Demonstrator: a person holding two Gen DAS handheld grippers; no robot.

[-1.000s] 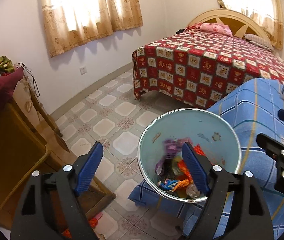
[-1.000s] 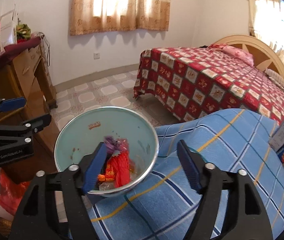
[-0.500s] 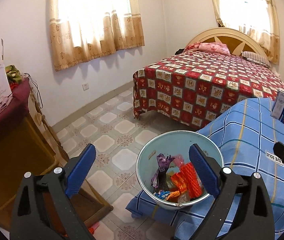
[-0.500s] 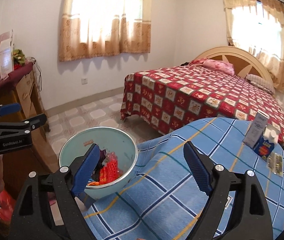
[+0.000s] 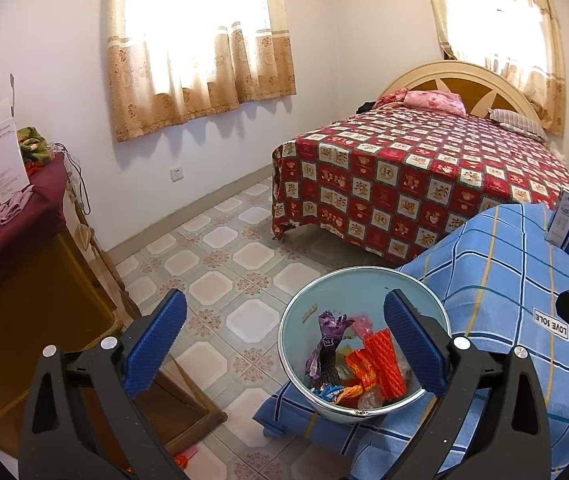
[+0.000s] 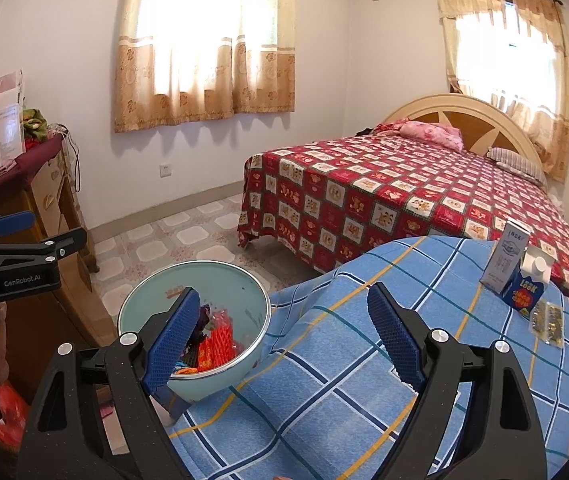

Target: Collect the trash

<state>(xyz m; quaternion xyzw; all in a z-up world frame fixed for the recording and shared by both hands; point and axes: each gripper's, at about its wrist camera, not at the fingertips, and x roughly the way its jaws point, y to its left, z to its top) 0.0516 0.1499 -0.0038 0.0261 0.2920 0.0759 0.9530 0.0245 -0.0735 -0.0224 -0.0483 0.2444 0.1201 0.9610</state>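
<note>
A pale green bin stands at the near left edge of the blue checked tablecloth. It holds wrappers, red, orange and purple. The bin also shows in the right wrist view, with the wrappers inside. My left gripper is open and empty, above and left of the bin. My right gripper is open and empty over the cloth, right of the bin. A white carton, a blue carton and a small packet sit at the cloth's far right.
A bed with a red patterned cover stands beyond the table. A wooden cabinet with clutter on a maroon cloth stands at the left. Tiled floor lies between them. Curtained windows are on the far walls.
Both grippers have pulled back and up from the bin, so it looks smaller and more of the room shows. Both stay open and empty.
</note>
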